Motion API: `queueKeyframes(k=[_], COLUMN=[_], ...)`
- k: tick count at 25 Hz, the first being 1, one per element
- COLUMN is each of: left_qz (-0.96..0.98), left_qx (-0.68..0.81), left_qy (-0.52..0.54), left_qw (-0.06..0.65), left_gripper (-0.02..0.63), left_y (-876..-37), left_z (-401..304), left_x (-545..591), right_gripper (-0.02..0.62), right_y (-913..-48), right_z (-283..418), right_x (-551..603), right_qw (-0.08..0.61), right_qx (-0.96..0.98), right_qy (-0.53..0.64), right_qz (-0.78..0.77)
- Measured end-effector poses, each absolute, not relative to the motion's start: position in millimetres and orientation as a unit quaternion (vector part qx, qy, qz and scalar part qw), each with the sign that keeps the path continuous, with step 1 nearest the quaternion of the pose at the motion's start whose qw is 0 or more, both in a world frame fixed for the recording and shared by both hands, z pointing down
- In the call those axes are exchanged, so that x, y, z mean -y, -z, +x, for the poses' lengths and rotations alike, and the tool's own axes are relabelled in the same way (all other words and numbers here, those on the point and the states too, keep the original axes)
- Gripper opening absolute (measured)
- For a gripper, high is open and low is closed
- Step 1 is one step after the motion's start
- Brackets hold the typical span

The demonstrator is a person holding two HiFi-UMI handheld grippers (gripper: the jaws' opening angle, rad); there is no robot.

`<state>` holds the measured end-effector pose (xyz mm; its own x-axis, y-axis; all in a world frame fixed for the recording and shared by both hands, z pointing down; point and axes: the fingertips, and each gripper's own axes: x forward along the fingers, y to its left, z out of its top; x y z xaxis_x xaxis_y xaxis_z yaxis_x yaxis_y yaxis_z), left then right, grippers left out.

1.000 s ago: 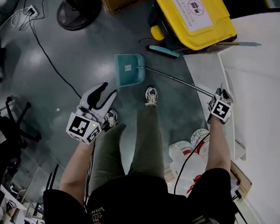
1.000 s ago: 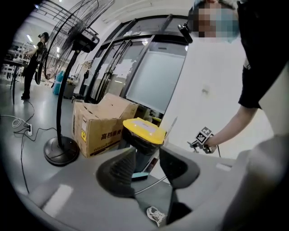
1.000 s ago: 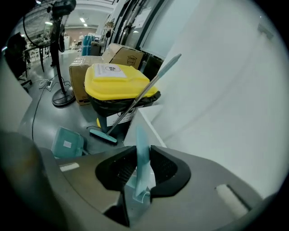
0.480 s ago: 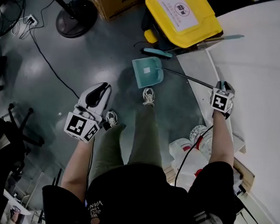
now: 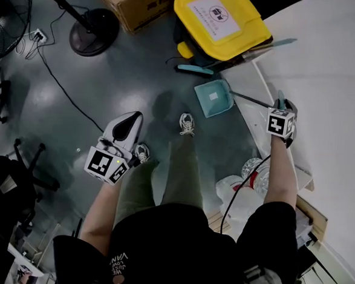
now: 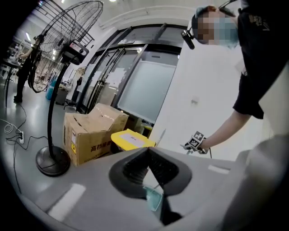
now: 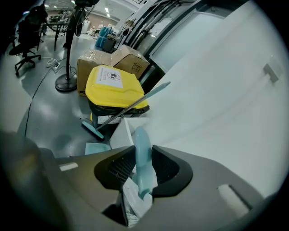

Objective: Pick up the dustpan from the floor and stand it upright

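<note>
One long-handled dustpan [image 5: 214,99] is present, its pan low beside the yellow-lidded bin [image 5: 221,20]. It is judged light and rigid but pan-heavy, so it may swing. Take it by the teal handle grip [image 7: 142,162]. The right gripper [image 5: 281,103] has that grip between its jaws, which are opening; the left gripper [image 5: 132,118], second of two, is closed and empty.

Dim, with glare on the floor [image 5: 124,80]; wide-angle edges warped, dark.

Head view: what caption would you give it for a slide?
Right tongs, jaws opening around its handle, hold a teal dustpan near a yellow bin; left tongs shut, empty.
</note>
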<state>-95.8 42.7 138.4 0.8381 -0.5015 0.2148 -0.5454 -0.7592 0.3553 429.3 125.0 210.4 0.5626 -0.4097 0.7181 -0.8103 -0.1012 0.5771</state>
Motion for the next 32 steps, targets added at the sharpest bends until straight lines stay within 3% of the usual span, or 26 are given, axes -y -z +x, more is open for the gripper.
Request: queueKeyframes(k=[32], left_qz=[0.949], left_qx=[0.248], left_qy=[-0.054], left_qw=[0.186], left_gripper=[0.054], left_y=[-102.4], left_z=[-84.6], left_x=[-61.5], right_gripper=[0.114], right_y=[-196.8], right_z=[382.4], right_x=[-139.1], right_qw=[0.417], right_qx=[0.473], right_qy=[-0.202], right_qz=[0.749])
